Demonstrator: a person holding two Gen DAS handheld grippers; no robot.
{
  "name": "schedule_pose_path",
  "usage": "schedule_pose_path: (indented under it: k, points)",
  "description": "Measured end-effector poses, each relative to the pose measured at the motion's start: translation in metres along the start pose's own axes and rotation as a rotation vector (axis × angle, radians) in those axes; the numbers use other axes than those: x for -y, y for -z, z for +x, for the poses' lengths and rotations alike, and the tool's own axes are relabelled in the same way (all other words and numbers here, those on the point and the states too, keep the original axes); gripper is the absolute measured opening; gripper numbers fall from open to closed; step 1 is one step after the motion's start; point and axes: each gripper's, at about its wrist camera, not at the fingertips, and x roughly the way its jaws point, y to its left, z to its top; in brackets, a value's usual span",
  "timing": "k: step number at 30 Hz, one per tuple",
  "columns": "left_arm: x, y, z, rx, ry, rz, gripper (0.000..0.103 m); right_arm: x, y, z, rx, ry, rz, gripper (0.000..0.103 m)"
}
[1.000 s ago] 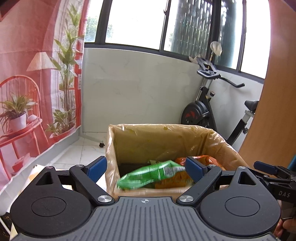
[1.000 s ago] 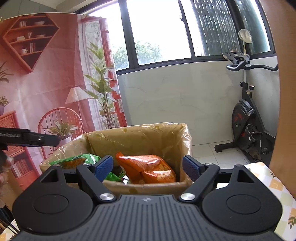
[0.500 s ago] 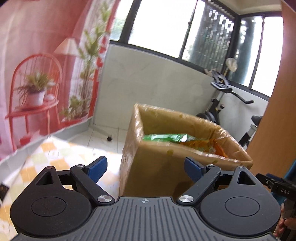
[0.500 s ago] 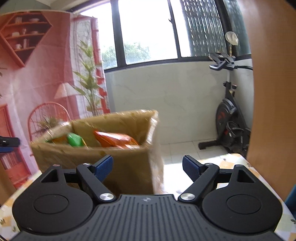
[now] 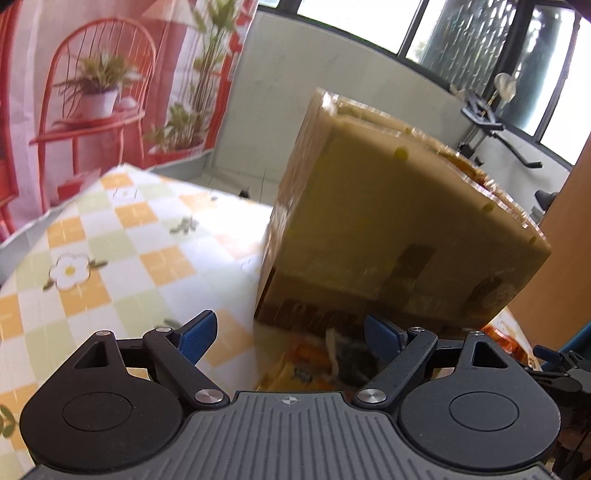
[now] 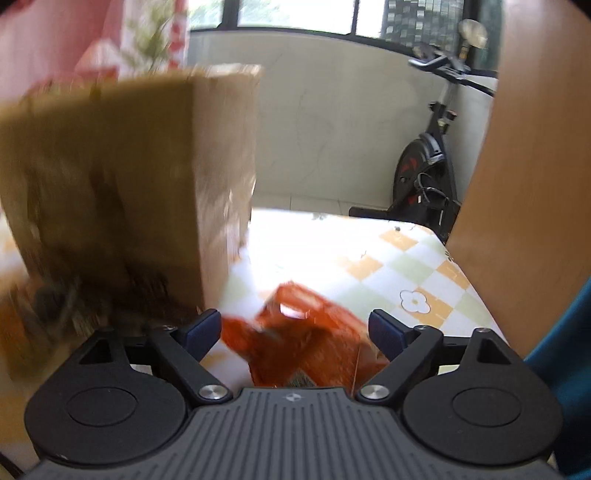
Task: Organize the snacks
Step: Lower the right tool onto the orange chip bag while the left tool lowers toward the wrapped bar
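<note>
Daylight pours through the dark-framed windows [image 5: 461, 33], glaring white off the checked tablecloth [image 6: 295, 236] beside the motion-smeared brown cardboard box [image 6: 110, 184]; edges bend, fisheye-fashion.

Ahead of the tongs stands a tan-brown cardboard box [image 5: 399, 206], darker and blotched along its lower edge. The tablecloth [image 5: 122, 236] beneath them is checked in orange, pale green and white, with white yellow-centred flowers. Between the right tongs' blue pads [image 6: 386, 332] lies a bright orange snack bag [image 6: 310, 339].
</note>
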Motion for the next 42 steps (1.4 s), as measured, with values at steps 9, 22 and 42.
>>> schedule_pose_path:
  k: [9,22,42]
  points:
    - [0.0,0.009,0.011,-0.062,-0.017,0.001,0.088,-0.022,0.025,0.028,-0.016,0.062,-0.252,0.095]
    - [0.008,0.031,0.027,-0.168,-0.008,-0.004,0.088,-0.011,0.021,0.049,-0.02,0.079,-0.116,0.079]
    - [0.033,0.048,0.074,-0.274,-0.07,0.001,0.084,-0.036,0.035,-0.008,0.018,-0.05,0.062,0.078]
